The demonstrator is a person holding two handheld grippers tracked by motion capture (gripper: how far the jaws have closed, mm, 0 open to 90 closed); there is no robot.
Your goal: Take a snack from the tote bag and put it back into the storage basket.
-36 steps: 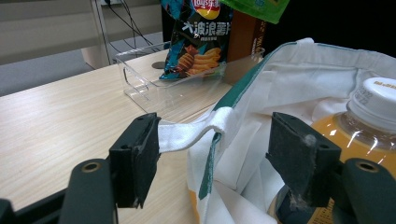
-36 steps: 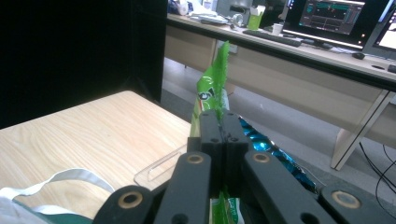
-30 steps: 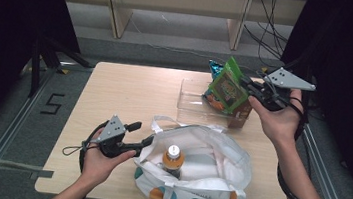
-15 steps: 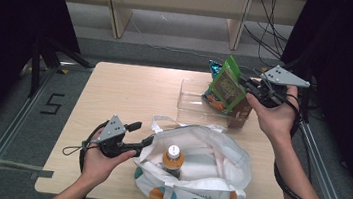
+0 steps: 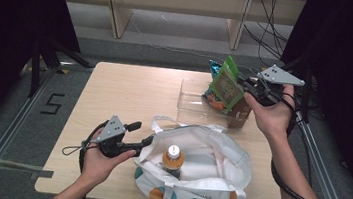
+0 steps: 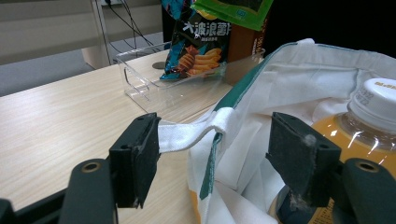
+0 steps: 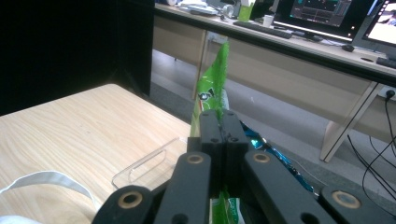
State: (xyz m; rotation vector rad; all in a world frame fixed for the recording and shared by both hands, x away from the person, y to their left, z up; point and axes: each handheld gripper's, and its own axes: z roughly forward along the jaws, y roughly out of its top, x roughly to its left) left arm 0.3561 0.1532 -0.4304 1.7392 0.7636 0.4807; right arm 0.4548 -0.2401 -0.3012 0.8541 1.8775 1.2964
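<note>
Your right tool (image 7: 218,122) pinches a glossy green foil packet (image 5: 227,82) over a clear plastic tray (image 5: 191,104); the cloth bag (image 5: 201,170) looks matt on the pale wood-grain surface (image 5: 130,91).

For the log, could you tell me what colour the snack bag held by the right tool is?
Green, clearest in the high view.

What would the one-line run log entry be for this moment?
right gripper: shut on green snack bag, above clear bin | left gripper: open, astride tote bag strap | bottle: in tote
</note>
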